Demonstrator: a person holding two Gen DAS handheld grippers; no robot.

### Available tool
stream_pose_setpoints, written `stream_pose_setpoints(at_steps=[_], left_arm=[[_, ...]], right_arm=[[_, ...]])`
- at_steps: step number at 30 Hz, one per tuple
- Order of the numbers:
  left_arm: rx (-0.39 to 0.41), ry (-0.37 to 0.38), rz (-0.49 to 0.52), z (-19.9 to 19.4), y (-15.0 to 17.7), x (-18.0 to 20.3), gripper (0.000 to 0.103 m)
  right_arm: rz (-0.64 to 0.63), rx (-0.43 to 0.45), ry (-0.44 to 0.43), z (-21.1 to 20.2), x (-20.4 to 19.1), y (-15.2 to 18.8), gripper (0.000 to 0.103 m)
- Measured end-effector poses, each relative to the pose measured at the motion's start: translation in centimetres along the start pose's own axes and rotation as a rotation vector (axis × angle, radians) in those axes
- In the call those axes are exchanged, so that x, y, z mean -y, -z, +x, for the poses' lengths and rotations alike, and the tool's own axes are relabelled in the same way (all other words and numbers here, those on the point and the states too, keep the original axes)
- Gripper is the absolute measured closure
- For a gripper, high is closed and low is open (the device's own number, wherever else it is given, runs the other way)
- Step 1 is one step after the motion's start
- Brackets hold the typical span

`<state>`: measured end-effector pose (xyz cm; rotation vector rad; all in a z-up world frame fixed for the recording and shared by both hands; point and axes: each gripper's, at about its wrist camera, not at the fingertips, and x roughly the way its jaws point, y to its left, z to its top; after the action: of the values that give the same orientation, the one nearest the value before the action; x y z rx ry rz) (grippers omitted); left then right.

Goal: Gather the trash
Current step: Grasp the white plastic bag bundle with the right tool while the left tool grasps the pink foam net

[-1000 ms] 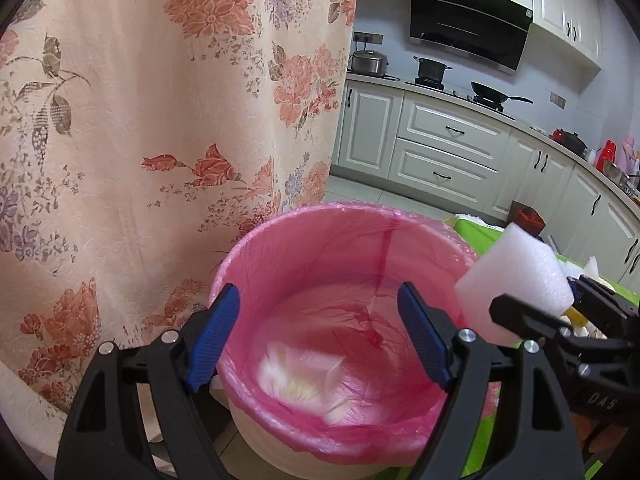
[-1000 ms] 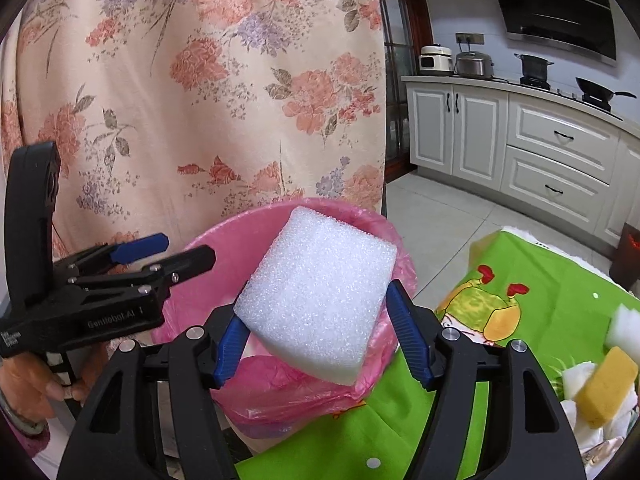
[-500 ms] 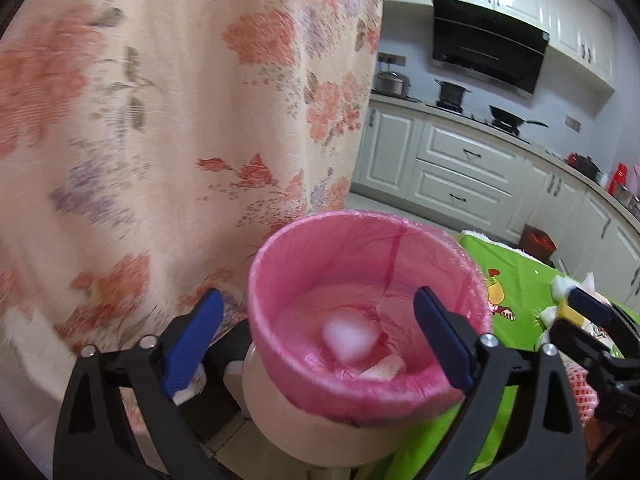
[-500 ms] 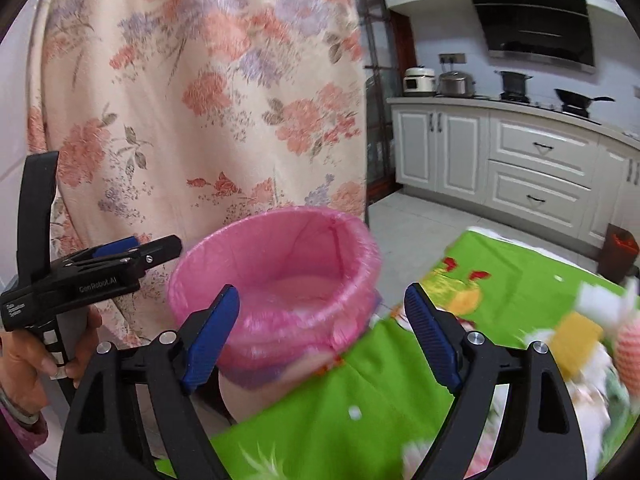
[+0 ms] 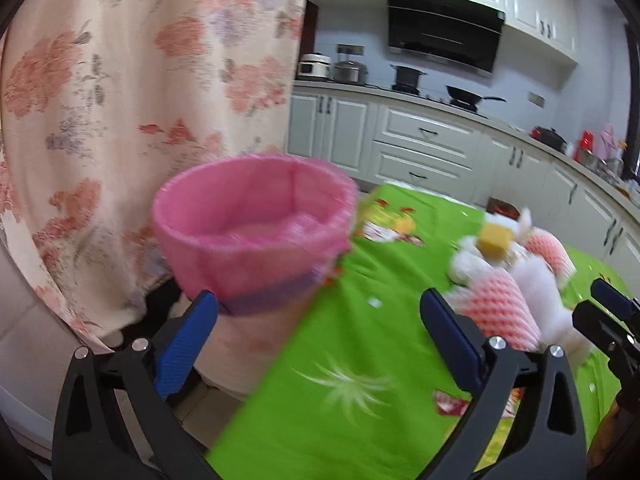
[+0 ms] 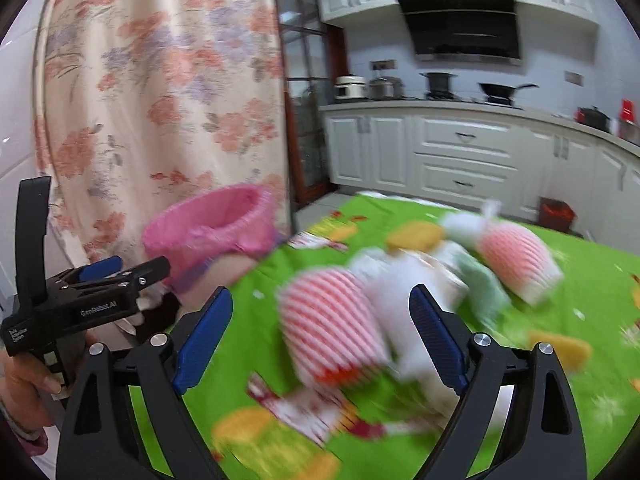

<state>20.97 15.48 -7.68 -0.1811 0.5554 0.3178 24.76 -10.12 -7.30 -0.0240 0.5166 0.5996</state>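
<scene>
Right gripper hangs spread and empty over the striped foam net; left gripper, spread too, levels near the pink-lined bin.

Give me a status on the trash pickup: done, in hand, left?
Done: can't confirm; the pink-lined bin shows no visible contents in this blur. In hand: nothing; left claw and right claw are both open. Left: red-striped foam sleeves, white scraps and a yellow sponge still piled on the green tablecloth.
</scene>
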Motion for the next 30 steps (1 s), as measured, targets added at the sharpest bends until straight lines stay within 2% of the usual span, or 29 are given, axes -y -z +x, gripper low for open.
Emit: stream_pose_setpoints(at_steps=[4,8,16,20,24,27,28,29,30], left_arm=[[-0.042,0.047,0.009,0.3,1.6,3.0,0.005],[-0.051,0.071,0.056,0.1,2.7,5.8,0.005],[-0.079,0.112,0.089,0.5,4.1,8.7,0.005],[-0.096,0.108,0.083,1.1,4.2,9.1,0.006],[-0.098,0.095,0.076,1.3,3.9,9.2,0.006],[-0.105,0.092,0.063,1.5,3.5,9.0,0.006],[-0.108,0.094,0.058,1.5,3.5,8.9,0.006],[-0.112,0.097,0.053,1.6,3.4,8.9,0.006],[-0.117,0.101,0.049,1.6,3.3,8.9,0.006]], right_arm=[[0.034,-0.009,0.084,-2.3,2.9,2.1,0.019],[0.085,-0.027,0.127,-3.3,5.3,3.7,0.019],[0.154,-0.088,0.201,-2.0,9.1,5.5,0.019],[0.145,-0.125,0.207,-0.5,9.7,5.0,0.019],[0.064,-0.129,0.213,0.3,9.2,3.9,0.019],[0.021,-0.192,0.206,1.6,9.3,3.6,0.019],[0.022,-0.212,0.195,1.9,9.5,3.8,0.025],[0.033,-0.241,0.173,2.3,9.9,4.1,0.037],[0.043,-0.255,0.161,2.4,10.2,4.4,0.041]])
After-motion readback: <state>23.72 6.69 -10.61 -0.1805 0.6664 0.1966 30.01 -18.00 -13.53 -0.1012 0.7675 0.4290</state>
